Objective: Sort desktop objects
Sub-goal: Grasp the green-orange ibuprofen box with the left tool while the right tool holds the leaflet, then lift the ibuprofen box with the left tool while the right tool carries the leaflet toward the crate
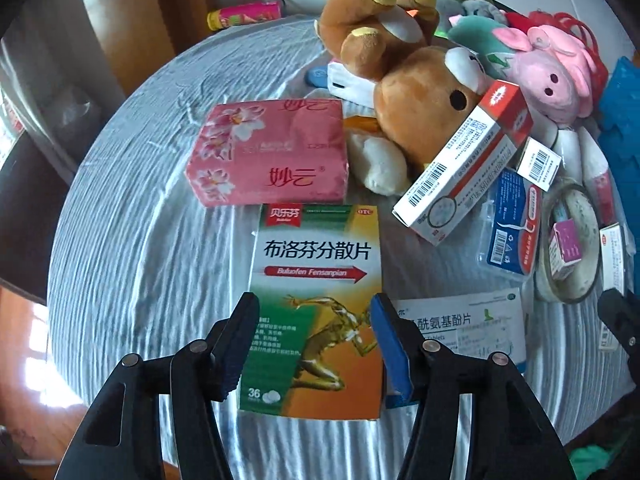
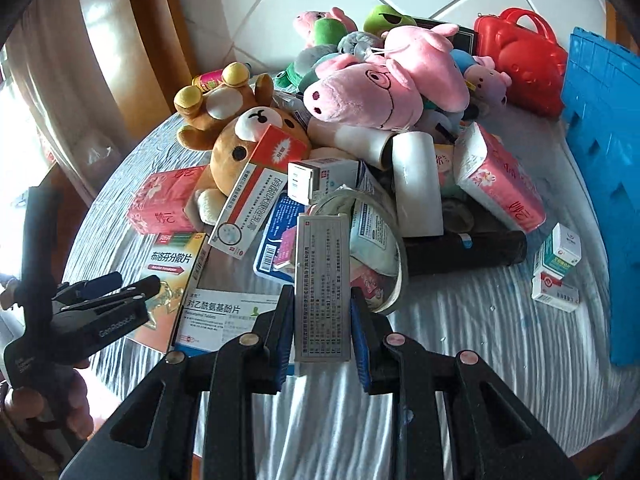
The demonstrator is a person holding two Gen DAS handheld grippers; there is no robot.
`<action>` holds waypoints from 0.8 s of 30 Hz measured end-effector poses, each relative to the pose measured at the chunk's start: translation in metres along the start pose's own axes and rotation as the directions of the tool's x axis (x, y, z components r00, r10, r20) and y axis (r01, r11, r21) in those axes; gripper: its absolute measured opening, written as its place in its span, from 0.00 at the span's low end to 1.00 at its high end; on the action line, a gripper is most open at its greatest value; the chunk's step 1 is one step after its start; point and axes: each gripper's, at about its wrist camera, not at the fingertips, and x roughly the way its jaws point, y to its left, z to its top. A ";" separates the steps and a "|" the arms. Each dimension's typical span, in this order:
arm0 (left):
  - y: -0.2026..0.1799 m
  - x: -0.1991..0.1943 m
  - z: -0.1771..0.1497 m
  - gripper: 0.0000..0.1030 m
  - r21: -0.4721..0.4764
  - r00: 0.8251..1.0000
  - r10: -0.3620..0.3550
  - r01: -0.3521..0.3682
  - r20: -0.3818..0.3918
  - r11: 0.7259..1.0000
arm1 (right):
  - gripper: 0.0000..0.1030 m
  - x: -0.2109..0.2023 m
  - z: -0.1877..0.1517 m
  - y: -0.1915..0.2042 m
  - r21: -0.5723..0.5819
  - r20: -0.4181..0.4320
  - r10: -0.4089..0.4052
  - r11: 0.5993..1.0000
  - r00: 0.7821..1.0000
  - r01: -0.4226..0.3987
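My left gripper (image 1: pixel 316 308) stands open over a green and orange ibuprofen box (image 1: pixel 316 260) that lies flat on the striped tablecloth (image 1: pixel 132 240). The box shows between the blue pads, which do not press on it. In the right wrist view the same gripper (image 2: pixel 124 282) hovers at the left over that box (image 2: pixel 172 256), with a hand under it. My right gripper (image 2: pixel 322 300) is shut on a narrow grey medicine box (image 2: pixel 323 280), held upright above the cloth. A white and blue paracetamol box (image 2: pixel 216 316) lies between the two grippers.
A heap fills the far half: a brown bear plush (image 1: pixel 420 112), pink pig plush (image 2: pixel 360 92), pink tissue packs (image 1: pixel 272 152), a red and white medicine box (image 1: pixel 460 172), a tape roll (image 1: pixel 568 240). A blue crate (image 2: pixel 600 184) stands at the right, a red case (image 2: pixel 520 60) behind.
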 end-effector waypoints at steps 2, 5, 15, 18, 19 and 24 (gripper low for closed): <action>0.001 0.013 0.009 0.57 0.021 1.000 -0.014 0.015 -0.024 1.000 | 0.25 0.006 0.001 0.008 0.012 -0.017 0.000 1.000 1.000 0.000; 0.001 0.025 0.018 0.64 0.042 0.998 -0.027 0.029 -0.049 0.999 | 0.25 0.022 0.004 0.015 0.038 -0.049 0.008 0.999 0.999 -0.007; -0.005 0.048 0.048 0.83 0.125 0.998 0.050 -0.046 -0.026 0.991 | 0.25 0.067 0.007 0.032 0.038 -0.137 0.010 0.999 0.990 -0.004; 0.004 0.039 0.051 0.84 0.117 0.997 0.060 -0.054 -0.050 0.992 | 0.25 0.073 0.011 0.037 0.029 -0.141 0.012 1.000 0.990 -0.008; 0.008 0.038 0.050 0.84 0.103 0.996 0.051 -0.044 -0.067 0.994 | 0.25 0.074 0.012 0.038 0.026 -0.142 0.013 1.000 0.990 -0.010; 0.016 0.038 0.049 0.85 0.101 0.995 0.061 -0.053 -0.079 0.993 | 0.25 0.079 0.016 0.047 0.003 -0.160 0.024 1.000 0.987 -0.024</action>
